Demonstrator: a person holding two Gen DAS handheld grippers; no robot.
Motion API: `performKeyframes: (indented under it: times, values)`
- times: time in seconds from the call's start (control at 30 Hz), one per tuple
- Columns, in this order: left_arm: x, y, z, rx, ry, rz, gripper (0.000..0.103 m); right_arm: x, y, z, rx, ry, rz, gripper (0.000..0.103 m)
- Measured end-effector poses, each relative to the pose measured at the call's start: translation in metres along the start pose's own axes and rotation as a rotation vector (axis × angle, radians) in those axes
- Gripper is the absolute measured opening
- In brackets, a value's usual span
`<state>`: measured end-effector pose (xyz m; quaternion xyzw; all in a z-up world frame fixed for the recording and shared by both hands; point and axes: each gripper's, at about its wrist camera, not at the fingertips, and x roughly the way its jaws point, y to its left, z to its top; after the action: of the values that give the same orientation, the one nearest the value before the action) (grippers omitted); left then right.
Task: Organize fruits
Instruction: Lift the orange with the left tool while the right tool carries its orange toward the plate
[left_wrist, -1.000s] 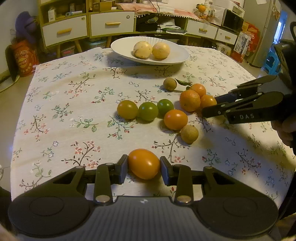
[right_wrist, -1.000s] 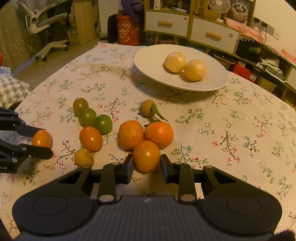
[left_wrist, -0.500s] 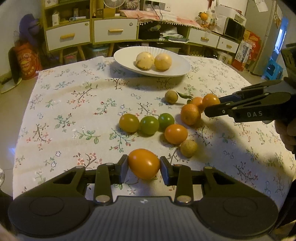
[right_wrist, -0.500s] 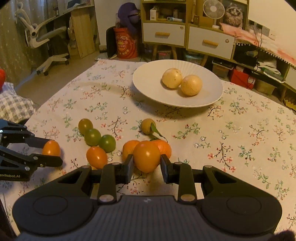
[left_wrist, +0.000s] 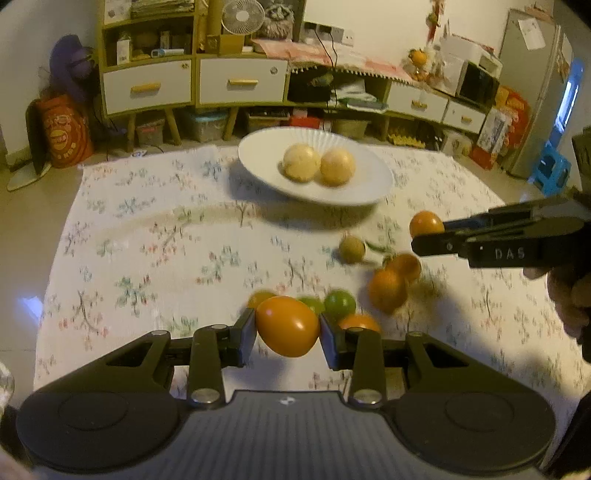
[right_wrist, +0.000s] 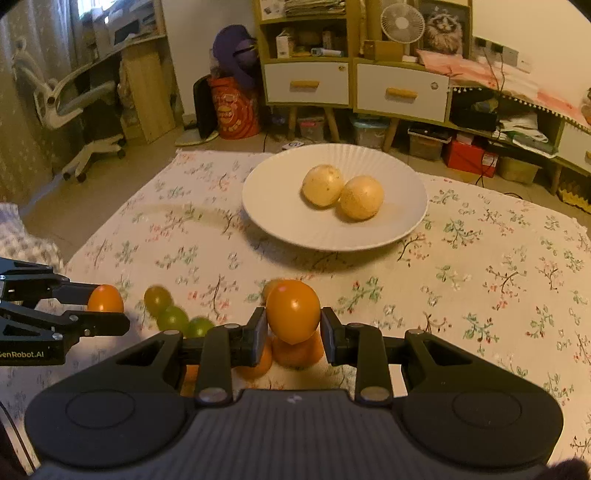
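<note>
My left gripper (left_wrist: 288, 332) is shut on an orange fruit (left_wrist: 287, 325) held above the floral tablecloth. My right gripper (right_wrist: 292, 326) is shut on another orange fruit (right_wrist: 293, 310), also lifted; from the left wrist view that right gripper (left_wrist: 424, 236) comes in from the right with its fruit (left_wrist: 425, 223) at the tips. The left gripper (right_wrist: 107, 306) shows at the left of the right wrist view with its fruit (right_wrist: 105, 298). A white plate (right_wrist: 280, 221) at the far side holds two pale yellow fruits (right_wrist: 322, 184). Green fruits (right_wrist: 171, 317) and oranges (left_wrist: 387, 288) lie loose on the cloth.
The table is covered by a flowered cloth (right_wrist: 480, 277). Beyond its far edge stand drawer cabinets (right_wrist: 354, 85), boxes on the floor and an office chair (right_wrist: 74, 107) at the left. A hand (left_wrist: 569, 295) holds the right gripper at the right edge.
Both grippers have risen with their fruits off the cloth and tilted toward the plate. The loose fruits have stayed in place.
</note>
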<state>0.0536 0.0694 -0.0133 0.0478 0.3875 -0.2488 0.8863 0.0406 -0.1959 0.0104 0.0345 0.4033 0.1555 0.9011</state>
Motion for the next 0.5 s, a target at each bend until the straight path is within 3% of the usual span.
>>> performKeyframes:
  times: [0.5]
  values:
    - [0.028, 0.000, 0.050, -0.034, -0.051, 0.000, 0.028, 0.017, -0.029, 0.024, 0.115, -0.025, -0.015, 0.028]
